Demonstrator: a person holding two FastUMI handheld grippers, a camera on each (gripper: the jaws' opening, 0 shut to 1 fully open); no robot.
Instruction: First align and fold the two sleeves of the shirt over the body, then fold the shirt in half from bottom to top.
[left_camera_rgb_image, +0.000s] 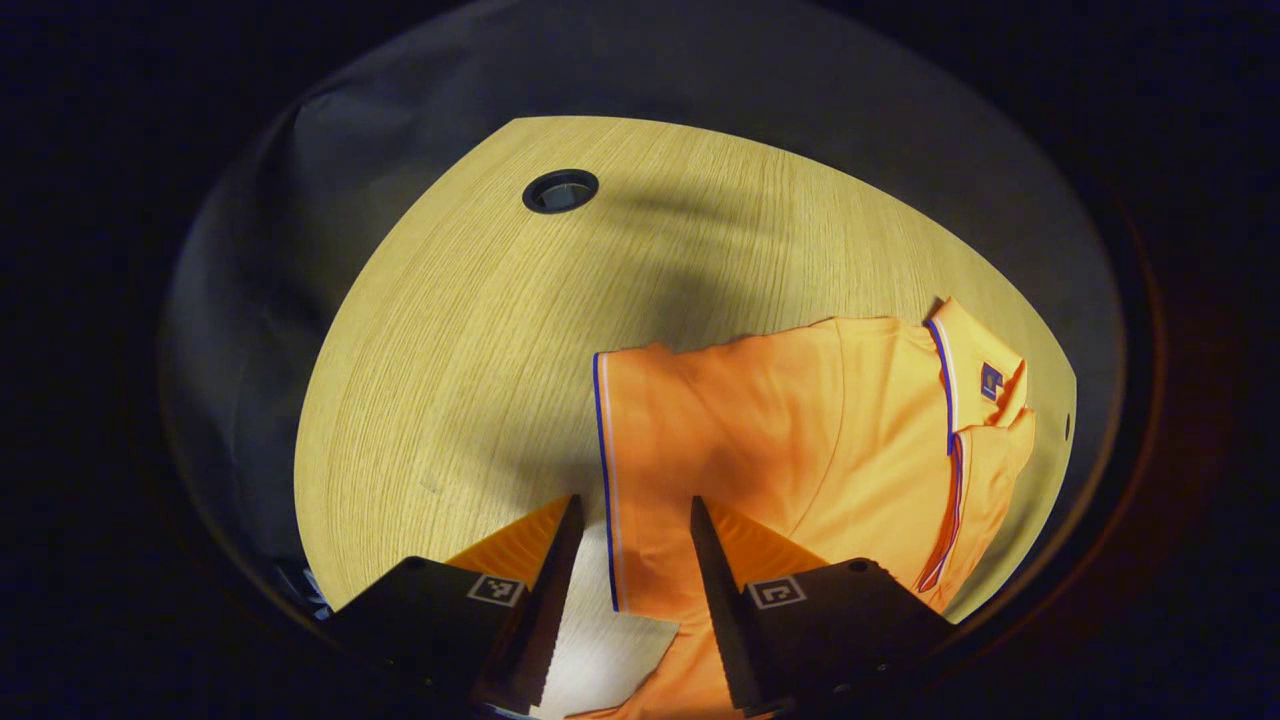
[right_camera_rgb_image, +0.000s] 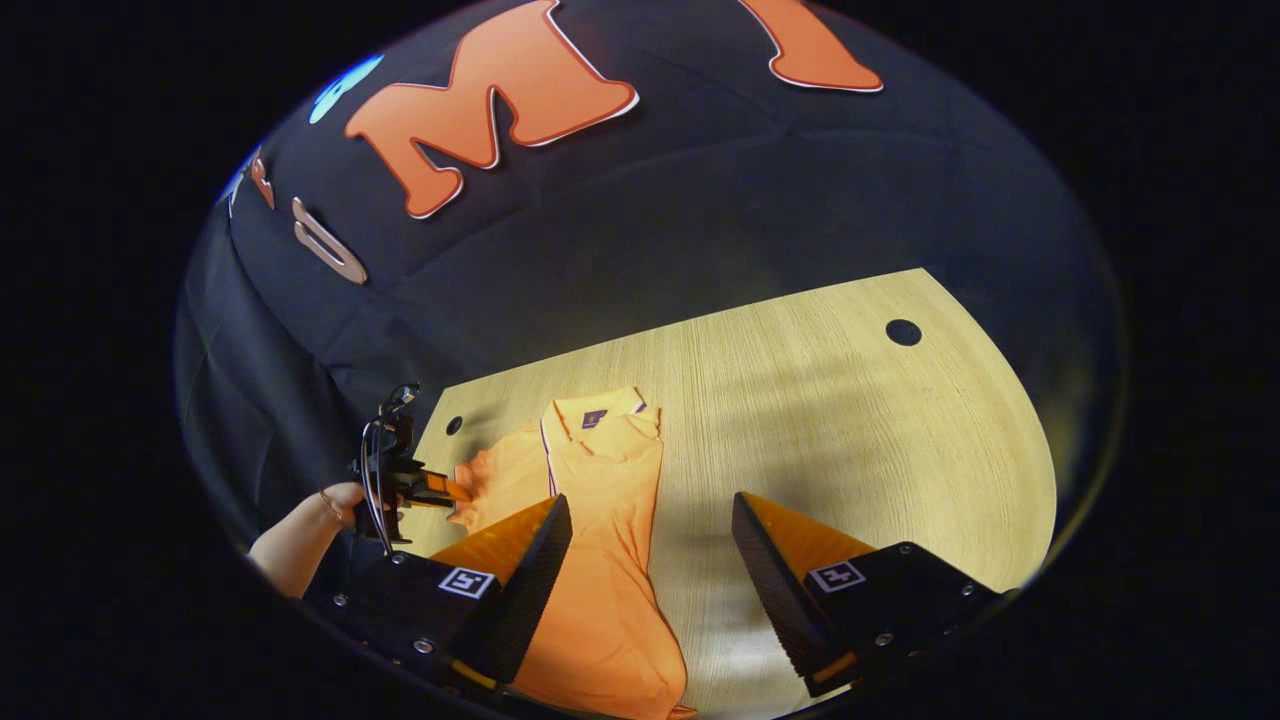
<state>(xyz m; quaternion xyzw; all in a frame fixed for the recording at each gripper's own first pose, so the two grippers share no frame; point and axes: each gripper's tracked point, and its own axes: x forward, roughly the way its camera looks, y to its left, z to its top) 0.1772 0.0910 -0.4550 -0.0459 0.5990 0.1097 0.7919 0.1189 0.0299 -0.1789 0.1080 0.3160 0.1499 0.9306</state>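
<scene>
An orange polo shirt lies flat on the wooden table, collar at the right in the left gripper view. Its sleeve cuff, edged with a blue and white stripe, runs into the gap between my left gripper's fingers, which stand open just above it. In the right gripper view the shirt looks narrow, collar at the far end. My right gripper is open over the shirt's right edge. Farther left, a hand holds the left gripper at the spread sleeve.
A round cable hole sits in the table beyond the sleeve. In the right gripper view another hole lies far right and a small one near the collar. Black cloth walls surround the table.
</scene>
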